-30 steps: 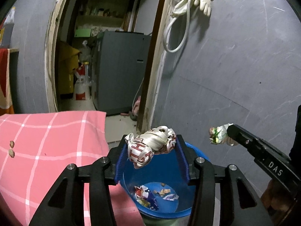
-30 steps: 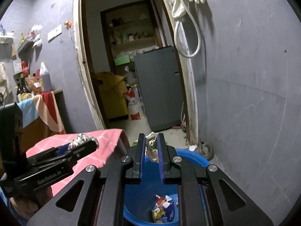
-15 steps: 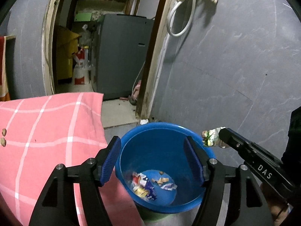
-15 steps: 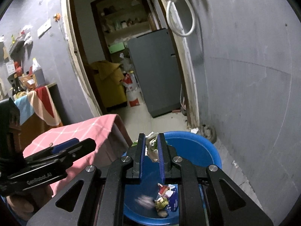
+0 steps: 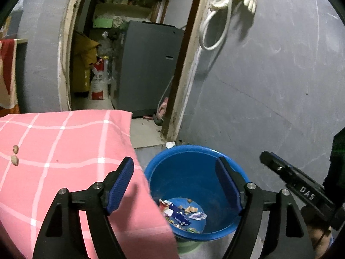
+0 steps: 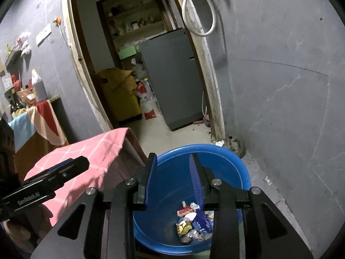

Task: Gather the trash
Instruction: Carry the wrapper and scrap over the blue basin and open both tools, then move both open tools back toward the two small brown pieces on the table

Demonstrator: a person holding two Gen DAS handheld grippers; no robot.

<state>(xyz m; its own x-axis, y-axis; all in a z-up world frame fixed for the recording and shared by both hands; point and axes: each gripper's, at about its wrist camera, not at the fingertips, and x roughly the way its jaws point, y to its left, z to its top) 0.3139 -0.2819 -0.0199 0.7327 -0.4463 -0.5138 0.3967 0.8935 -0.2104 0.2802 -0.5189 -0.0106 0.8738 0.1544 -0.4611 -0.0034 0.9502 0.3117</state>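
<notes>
Trash (image 6: 193, 222) lies in blue bucket (image 5: 192, 157); my left claw (image 5: 175, 183) and right claw (image 6: 172, 179), above it, just spread, seemingly empty.

One round blue plastic bucket (image 5: 194, 172); two small tan nutshell-like bits (image 5: 15, 155) near the pink checked cloth's (image 5: 64, 142) left edge.

You're showing black angular frames on the left gripper (image 5: 174, 172), blue ribbed pads (image 5: 120, 183) lining its fingers, silver screws glinting at the joints, white "DAS" lettering marking the right gripper (image 6: 172, 172), "GenRobot.AI" printed along the other's side.
</notes>
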